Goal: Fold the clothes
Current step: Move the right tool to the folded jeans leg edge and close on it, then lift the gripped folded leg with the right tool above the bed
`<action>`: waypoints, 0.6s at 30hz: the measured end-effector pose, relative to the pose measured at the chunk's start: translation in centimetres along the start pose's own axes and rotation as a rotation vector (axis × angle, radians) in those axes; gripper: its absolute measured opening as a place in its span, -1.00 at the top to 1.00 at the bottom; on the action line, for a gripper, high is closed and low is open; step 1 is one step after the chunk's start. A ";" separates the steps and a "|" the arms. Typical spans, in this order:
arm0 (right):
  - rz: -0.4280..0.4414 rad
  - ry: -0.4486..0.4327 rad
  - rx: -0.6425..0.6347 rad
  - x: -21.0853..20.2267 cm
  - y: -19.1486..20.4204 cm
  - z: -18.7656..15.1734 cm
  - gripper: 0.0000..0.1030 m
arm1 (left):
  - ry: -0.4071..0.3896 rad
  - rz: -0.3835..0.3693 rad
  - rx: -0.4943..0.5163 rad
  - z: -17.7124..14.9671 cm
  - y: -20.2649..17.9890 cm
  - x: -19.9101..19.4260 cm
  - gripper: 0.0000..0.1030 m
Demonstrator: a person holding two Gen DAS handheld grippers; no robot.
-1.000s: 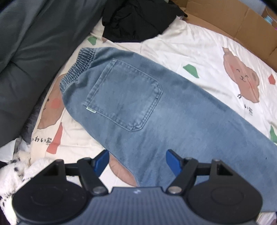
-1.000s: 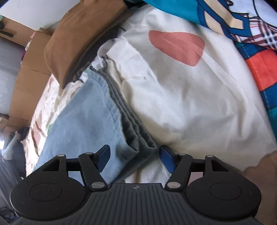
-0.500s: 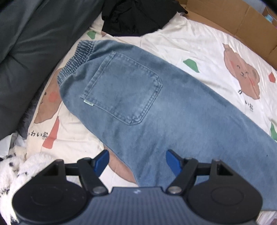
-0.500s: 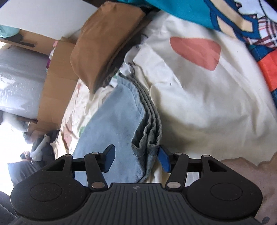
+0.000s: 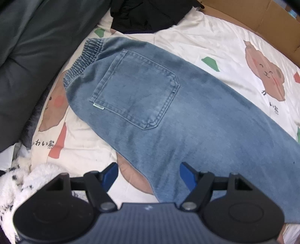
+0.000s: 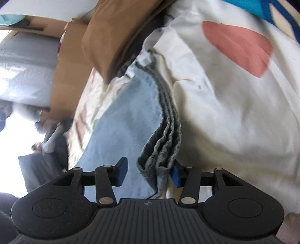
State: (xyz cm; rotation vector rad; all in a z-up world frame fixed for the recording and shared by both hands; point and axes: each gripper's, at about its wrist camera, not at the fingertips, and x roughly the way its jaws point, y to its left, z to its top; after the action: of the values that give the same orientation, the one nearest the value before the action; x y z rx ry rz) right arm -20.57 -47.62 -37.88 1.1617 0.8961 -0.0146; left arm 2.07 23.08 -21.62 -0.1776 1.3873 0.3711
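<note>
Light blue jeans (image 5: pixel 187 120) lie flat on a cream bear-print sheet (image 5: pixel 225 47), folded lengthwise. The back pocket (image 5: pixel 135 93) faces up and the elastic waistband (image 5: pixel 82 62) is at the upper left. My left gripper (image 5: pixel 149 174) hovers open above the near edge of the thigh and holds nothing. In the right wrist view the stacked grey ribbed leg cuffs (image 6: pixel 165 142) sit between the blue pads of my right gripper (image 6: pixel 149 171). The right pad touches the cuffs, while the left pad (image 6: pixel 121 169) stands a little apart from them. This gripper is open.
A dark grey quilt (image 5: pixel 24 56) fills the left side, with a black garment (image 5: pixel 148 15) at the top. Cardboard (image 5: pixel 262 20) borders the far right. A fluffy white blanket (image 5: pixel 20 180) lies at the lower left. Near the cuffs are a brown cushion (image 6: pixel 116 32) and a colourful blanket (image 6: pixel 277 11).
My right gripper has pushed forward around the leg cuffs, its fingers have narrowed, and its view has tilted. The left gripper has drifted slightly over the jeans and stayed open.
</note>
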 end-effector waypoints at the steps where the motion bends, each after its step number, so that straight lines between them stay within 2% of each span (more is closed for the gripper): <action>1: 0.007 0.016 -0.005 0.0 0.1 0.3 0.04 | 0.000 0.000 -0.002 0.0 0.1 0.0 -0.45; 7: -0.021 0.059 0.000 1.8 -0.2 2.1 0.04 | 0.010 0.000 -0.019 -0.2 0.1 0.3 -0.45; 11: -0.050 0.067 -0.023 2.2 0.4 3.0 0.04 | 0.016 0.003 0.015 -0.3 -0.2 0.2 -0.45; 13: -0.088 0.074 -0.056 1.9 0.9 3.0 0.15 | 0.016 0.006 0.009 -0.3 0.0 0.3 -0.45; 15: -0.126 0.081 -0.090 1.6 1.4 3.0 0.62 | 0.017 0.009 -0.006 -0.3 0.2 0.4 -0.45; 18: -0.184 0.086 -0.147 1.2 2.3 2.9 0.70 | 0.019 0.012 -0.019 -0.4 0.4 0.6 -0.45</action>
State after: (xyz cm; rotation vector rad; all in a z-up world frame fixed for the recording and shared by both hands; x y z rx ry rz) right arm -17.05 -48.36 -36.46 0.9462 1.0603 -0.0475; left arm 1.61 23.41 -22.24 -0.1892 1.4047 0.3936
